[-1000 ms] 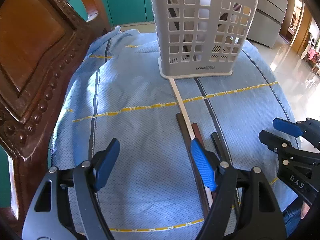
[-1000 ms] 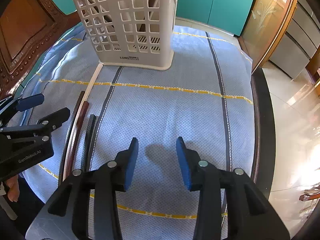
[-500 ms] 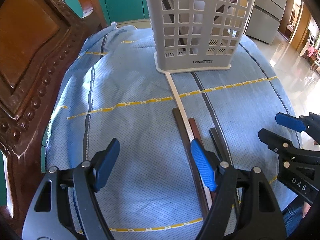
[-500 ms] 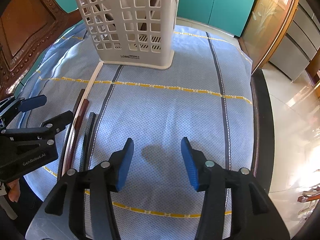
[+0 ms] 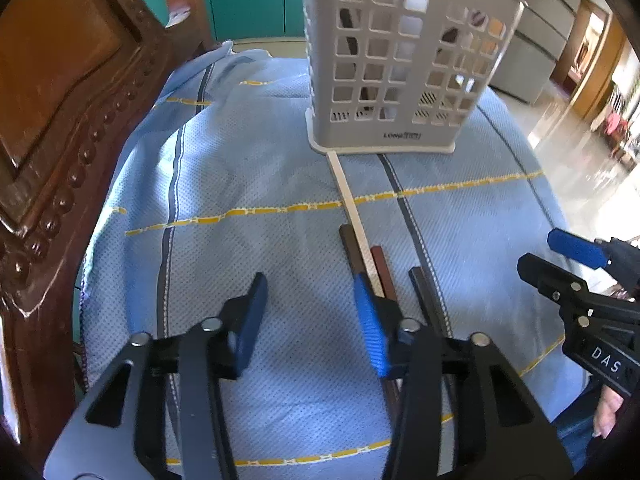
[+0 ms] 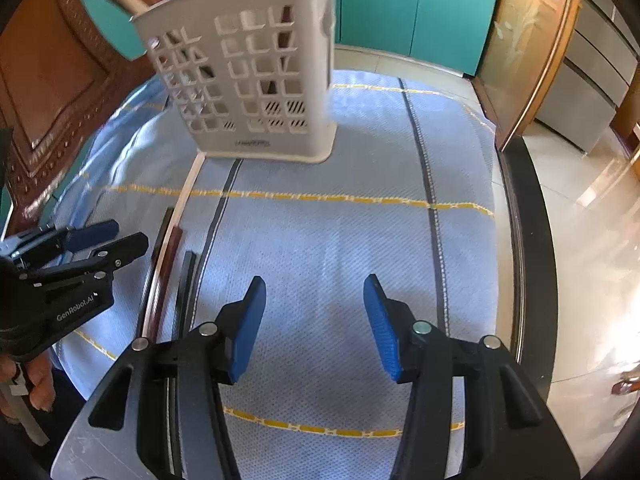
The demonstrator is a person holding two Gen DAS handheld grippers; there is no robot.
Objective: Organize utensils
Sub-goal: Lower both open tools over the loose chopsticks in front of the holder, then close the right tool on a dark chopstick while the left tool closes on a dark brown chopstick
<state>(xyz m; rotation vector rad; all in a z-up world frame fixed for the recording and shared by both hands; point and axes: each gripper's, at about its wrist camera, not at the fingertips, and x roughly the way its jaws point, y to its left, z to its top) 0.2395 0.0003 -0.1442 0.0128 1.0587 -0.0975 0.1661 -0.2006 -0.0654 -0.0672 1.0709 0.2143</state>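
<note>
Where the blue cloth (image 5: 256, 184) covers the table, four long chopsticks lie side by side, pointing toward a white lattice utensil holder (image 5: 400, 68). One white chopstick (image 5: 350, 200) reaches farthest, its far tip touching the holder's base. Beside it lie a dark brown chopstick (image 5: 349, 246), a reddish-brown chopstick (image 5: 382, 266) and a black chopstick (image 5: 424, 288).

Standing upright on the cloth, the holder carries small lettering low on its front that seems to begin "LONG"; the rest is too small to read. Dark utensils show through its square holes, though I cannot tell what kind.

Over the near ends of the chopsticks hangs the left gripper (image 5: 310, 316). Its blue-padded fingers (image 5: 370, 328) are closing, with only cloth between them, and the chopsticks lie just beside or under its right finger. Its black body reads "GenRobot.AI" in the right wrist view.

Well to the right, the right gripper (image 6: 314, 320) hovers above bare cloth with its fingers apart and nothing between them. Its body shows the letters "DAS".

A carved wooden chair back (image 5: 60, 120) rises on the left, with teal cabinets (image 6: 416, 8) behind.
</note>
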